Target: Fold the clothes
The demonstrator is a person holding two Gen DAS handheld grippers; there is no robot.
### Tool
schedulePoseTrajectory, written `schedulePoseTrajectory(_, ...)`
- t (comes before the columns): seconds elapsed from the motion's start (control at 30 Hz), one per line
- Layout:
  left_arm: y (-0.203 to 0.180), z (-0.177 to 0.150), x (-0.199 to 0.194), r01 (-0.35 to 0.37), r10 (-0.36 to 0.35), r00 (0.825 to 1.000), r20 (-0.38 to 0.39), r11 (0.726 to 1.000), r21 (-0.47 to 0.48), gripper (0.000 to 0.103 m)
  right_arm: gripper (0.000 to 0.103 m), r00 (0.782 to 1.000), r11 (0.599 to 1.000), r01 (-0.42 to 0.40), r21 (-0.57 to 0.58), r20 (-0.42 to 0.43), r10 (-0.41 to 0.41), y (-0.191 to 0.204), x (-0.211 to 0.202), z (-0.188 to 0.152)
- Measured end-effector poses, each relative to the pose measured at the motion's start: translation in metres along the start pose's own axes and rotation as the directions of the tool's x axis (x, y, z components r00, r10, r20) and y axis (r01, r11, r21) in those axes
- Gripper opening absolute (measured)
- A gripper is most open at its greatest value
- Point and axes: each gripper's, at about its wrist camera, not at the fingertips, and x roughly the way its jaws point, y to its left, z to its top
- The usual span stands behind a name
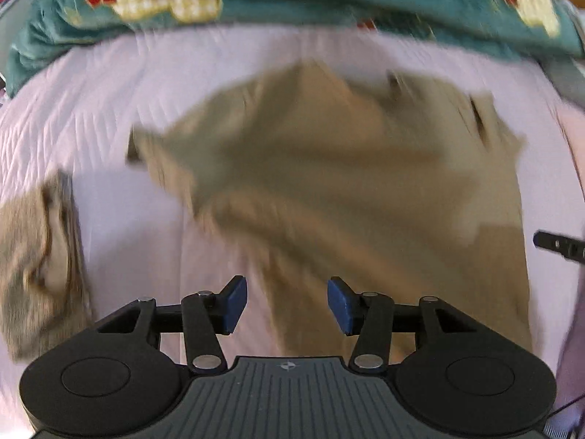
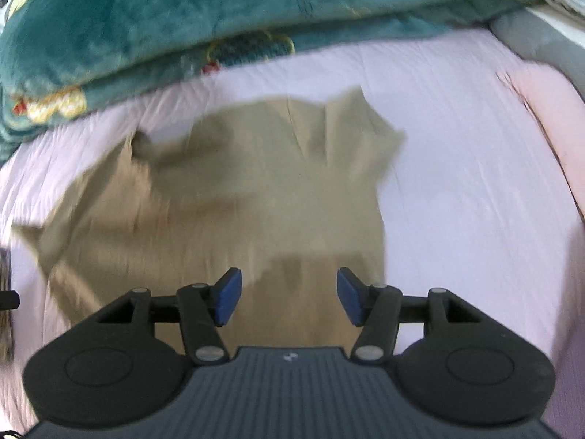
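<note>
A khaki shirt point(image 1: 347, 168) lies spread and rumpled on the pale pink bed sheet point(image 1: 120, 117), its sleeves out to the sides. The left gripper point(image 1: 287, 305) hovers above its near hem, open, with nothing between the blue pads. In the right wrist view the same khaki shirt point(image 2: 226, 201) fills the middle, and the right gripper point(image 2: 289, 296) hangs open over its lower part, holding nothing. Both views are motion-blurred. A tip of the right gripper point(image 1: 559, 245) shows at the right edge of the left wrist view.
A second khaki garment point(image 1: 36, 263) lies bunched at the left edge of the sheet. A teal plush blanket point(image 2: 182, 18) with yellow and red figures is piled along the far side of the bed. A grey bed edge point(image 2: 541, 40) runs at the far right.
</note>
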Motion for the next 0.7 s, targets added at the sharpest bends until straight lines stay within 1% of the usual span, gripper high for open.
schedulePoseTrajectory(0.1,-0.014,-0.04,-0.011,0.04,-0.038,0.997,-0.062,0.998,0.039,0.051,0.061,0.998,1.0,0.002,-0.014,-0.065,-0.003,-0.003,-0.014,-0.041)
schedulePoseTrajectory(0.17,-0.024,-0.068,0.0,0.06,-0.054,0.992,-0.111,0.997,0.052,0.051,0.061,0.996,0.999,0.015,-0.038,-0.089,-0.018,-0.001,-0.021,-0.065)
schedulePoseTrajectory(0.23,-0.026,-0.092,0.013,0.044,-0.038,0.991,-0.129,0.998,0.041,0.052,0.062,0.993,0.997,0.031,-0.067,-0.108,-0.038,0.001,-0.027,-0.088)
schedulePoseTrajectory(0.3,-0.028,-0.116,0.027,0.027,-0.023,0.989,-0.147,0.999,0.029,0.052,0.064,0.989,0.997,0.046,-0.064,-0.135,-0.054,-0.004,-0.029,-0.109)
schedulePoseTrajectory(0.33,-0.025,-0.129,0.034,0.016,-0.014,0.988,-0.155,1.0,0.009,0.052,0.064,0.987,0.997,0.053,-0.059,-0.15,-0.061,-0.008,-0.029,-0.12)
schedulePoseTrajectory(0.47,-0.014,-0.157,0.055,0.025,-0.036,0.986,-0.166,0.997,-0.069,0.052,0.064,0.977,0.993,0.089,-0.073,-0.186,-0.102,-0.025,-0.025,-0.157)
schedulePoseTrajectory(0.53,-0.016,-0.163,0.059,0.029,-0.037,0.987,-0.153,0.998,-0.056,0.052,0.064,0.975,0.992,0.096,-0.08,-0.193,-0.11,-0.034,-0.022,-0.17)
schedulePoseTrajectory(0.6,-0.018,-0.168,0.063,0.033,-0.038,0.989,-0.141,0.999,-0.042,0.052,0.064,0.971,0.988,0.109,-0.113,-0.201,-0.13,-0.04,-0.016,-0.184)
schedulePoseTrajectory(0.63,-0.018,-0.171,0.065,0.035,-0.039,0.99,-0.134,0.999,-0.035,0.054,0.064,0.971,0.987,0.102,-0.126,-0.201,-0.126,-0.04,-0.014,-0.19)
schedulePoseTrajectory(0.67,-0.019,-0.174,0.067,0.036,-0.04,0.991,-0.128,0.999,-0.028,0.061,0.064,0.974,0.986,0.088,-0.138,-0.196,-0.114,-0.04,-0.013,-0.194)
schedulePoseTrajectory(0.7,-0.02,-0.177,0.069,0.038,-0.04,0.992,-0.122,0.999,-0.021,0.064,0.064,0.976,0.985,0.074,-0.157,-0.192,-0.104,-0.038,-0.011,-0.198)
